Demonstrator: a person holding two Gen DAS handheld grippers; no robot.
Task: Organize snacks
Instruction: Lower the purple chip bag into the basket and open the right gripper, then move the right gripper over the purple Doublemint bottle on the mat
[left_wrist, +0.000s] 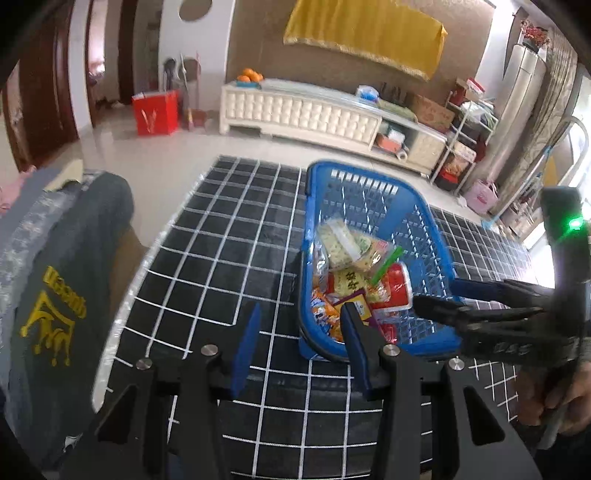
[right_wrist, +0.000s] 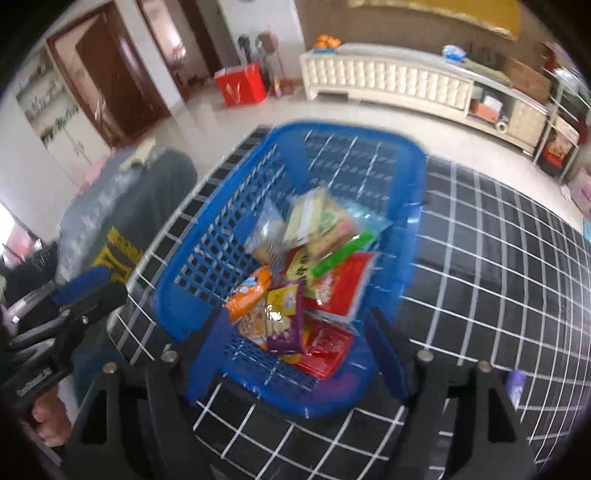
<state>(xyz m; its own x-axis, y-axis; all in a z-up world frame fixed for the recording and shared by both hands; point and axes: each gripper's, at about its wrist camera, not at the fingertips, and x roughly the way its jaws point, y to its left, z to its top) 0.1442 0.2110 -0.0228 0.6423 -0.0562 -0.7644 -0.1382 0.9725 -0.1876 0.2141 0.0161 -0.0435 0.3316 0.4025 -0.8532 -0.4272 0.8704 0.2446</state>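
Observation:
A blue plastic basket (left_wrist: 424, 229) (right_wrist: 221, 236) stands on the grid-patterned table. Inside lies a pile of snack packets (left_wrist: 354, 280) (right_wrist: 295, 280): orange, purple, red and pale ones, plus a green stick. My left gripper (left_wrist: 300, 308) is open and holds nothing; the basket's near left corner shows between its blue pads (left_wrist: 247, 343). My right gripper (right_wrist: 295, 321) is open wide above the basket's near end, over the packets, gripping nothing. In the left wrist view the right gripper (left_wrist: 436, 293) reaches in from the right over the basket's rim.
The table's black cloth with white grid lines (left_wrist: 229, 236) (right_wrist: 498, 258) runs to an edge at the left. A dark folded garment with yellow print (left_wrist: 55, 295) (right_wrist: 122, 229) lies left of the basket. A hand (left_wrist: 554, 398) holds the right gripper. Beyond stand a white cabinet (left_wrist: 303, 110) and a red bag (left_wrist: 155, 112).

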